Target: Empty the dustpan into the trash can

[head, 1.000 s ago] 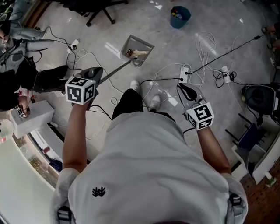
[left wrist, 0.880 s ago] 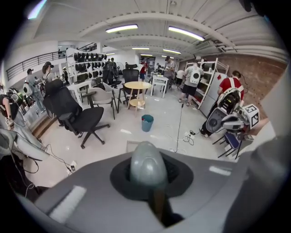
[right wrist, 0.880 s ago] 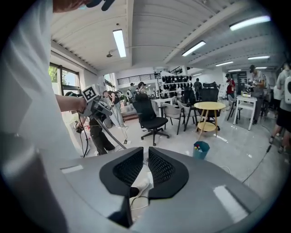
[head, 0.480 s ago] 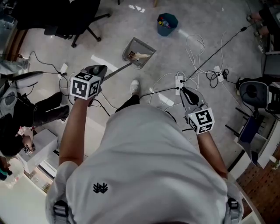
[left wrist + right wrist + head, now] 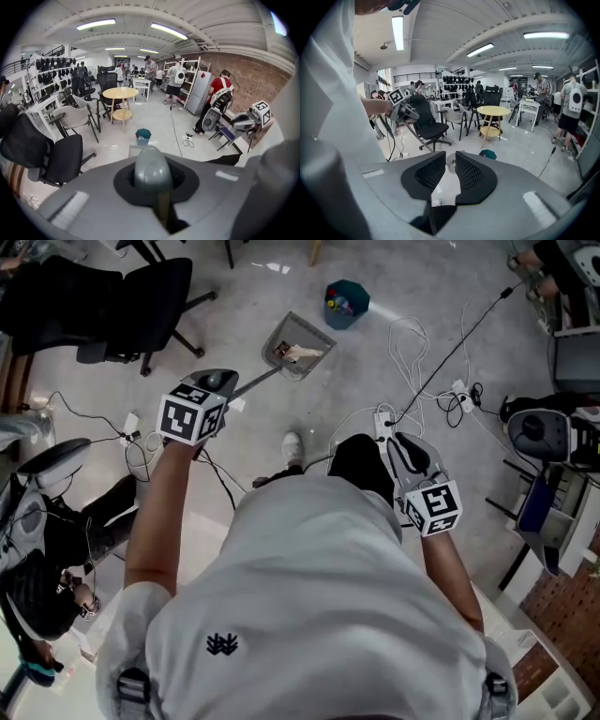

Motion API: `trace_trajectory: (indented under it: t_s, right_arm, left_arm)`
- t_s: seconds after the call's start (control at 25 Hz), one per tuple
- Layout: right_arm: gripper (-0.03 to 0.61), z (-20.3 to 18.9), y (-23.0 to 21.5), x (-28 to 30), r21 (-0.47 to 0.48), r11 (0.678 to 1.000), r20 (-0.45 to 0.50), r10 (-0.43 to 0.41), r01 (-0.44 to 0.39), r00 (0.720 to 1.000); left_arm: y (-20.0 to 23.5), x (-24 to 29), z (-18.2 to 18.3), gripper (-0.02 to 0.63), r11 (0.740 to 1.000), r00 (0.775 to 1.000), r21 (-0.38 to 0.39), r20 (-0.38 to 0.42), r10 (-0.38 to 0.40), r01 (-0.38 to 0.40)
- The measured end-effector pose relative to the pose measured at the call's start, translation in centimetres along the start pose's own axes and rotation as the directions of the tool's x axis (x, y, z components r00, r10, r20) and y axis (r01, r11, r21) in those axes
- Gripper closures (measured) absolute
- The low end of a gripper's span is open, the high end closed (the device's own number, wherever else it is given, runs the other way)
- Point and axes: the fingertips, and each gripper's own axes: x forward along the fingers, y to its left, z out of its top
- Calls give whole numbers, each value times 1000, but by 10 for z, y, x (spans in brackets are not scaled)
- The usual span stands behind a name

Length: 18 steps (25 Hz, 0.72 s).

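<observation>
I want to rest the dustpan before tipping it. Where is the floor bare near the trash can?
The floor is bare left of the teal trash can, across to the office chair, beyond the dustpan. Right of the can it is crowded: white cables loop down to a power strip.

The place is a large open-plan lab or workshop office. Fluorescent strip lights (image 5: 96, 24) run along a white ceiling (image 5: 140, 9). One side is a bare brick wall (image 5: 248, 84), and the floor (image 5: 244, 277) is polished grey concrete. Metal shelving (image 5: 190, 70) stands by the brick, and a wall rack (image 5: 49, 65) holds rows of dark gear too small to identify. Black office chairs (image 5: 141, 306), a round wooden table (image 5: 120, 93) and white desks (image 5: 140, 82) stand about. Cables (image 5: 427, 334) and a power strip (image 5: 382, 425) trail across the floor, and several people (image 5: 177, 77) stand at the far end.
</observation>
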Motion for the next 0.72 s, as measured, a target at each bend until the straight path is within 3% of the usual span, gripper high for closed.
trace_trajectory:
  t_s: [0.36, 0.72]
  right_arm:
    - [534, 27, -72, 43, 35, 999, 9, 39, -39, 999]
    - [534, 62, -184, 61, 32, 997, 40, 72, -74, 997]
  left_arm:
    - [41, 38, 83, 557, 1000, 999, 8, -10, 30, -30]
    - [61, 77, 180, 557, 994, 994, 39, -40, 101, -100]
